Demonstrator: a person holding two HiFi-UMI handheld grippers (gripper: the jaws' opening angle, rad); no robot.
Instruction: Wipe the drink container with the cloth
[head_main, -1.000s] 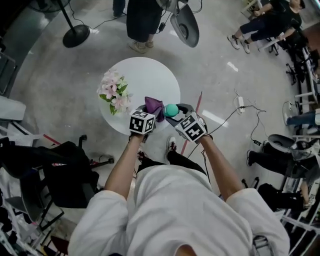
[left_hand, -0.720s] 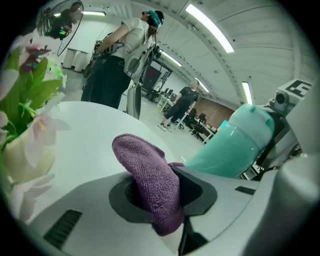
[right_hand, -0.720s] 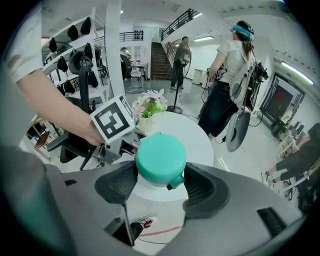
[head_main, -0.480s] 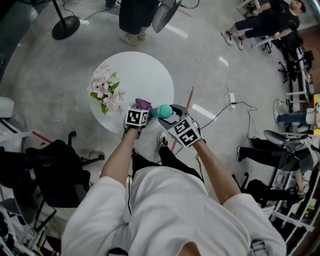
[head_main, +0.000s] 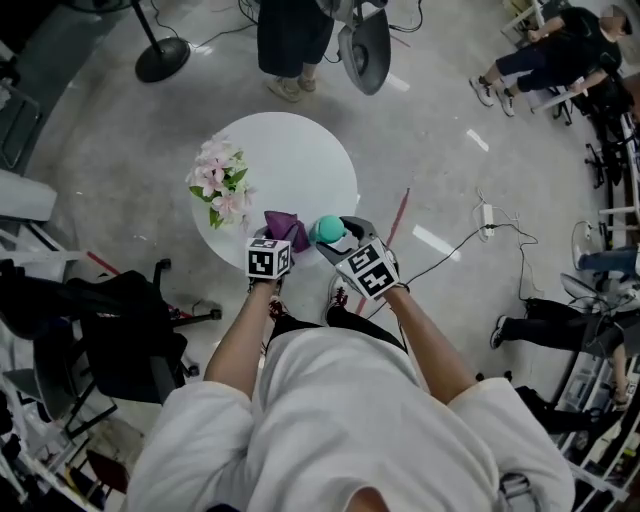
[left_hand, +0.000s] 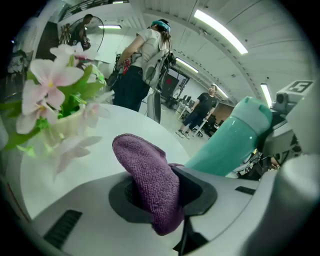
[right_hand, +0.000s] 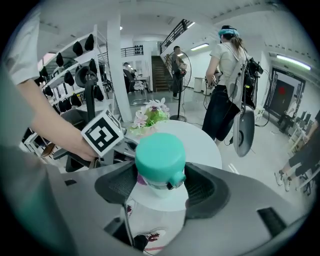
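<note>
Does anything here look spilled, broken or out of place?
Nothing spilled or broken. The teal drink container is held tilted in the right gripper, not standing upright; the left gripper pinches a purple cloth.

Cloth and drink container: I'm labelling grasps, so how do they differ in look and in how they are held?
The cloth is purple, soft and crumpled; the drink container is teal, hard and smooth. The left gripper pinches the cloth with jaws nearly together; the right gripper clamps the drink container with jaws spread wide. Both are gripped, side by side at the white table's near edge.
</note>
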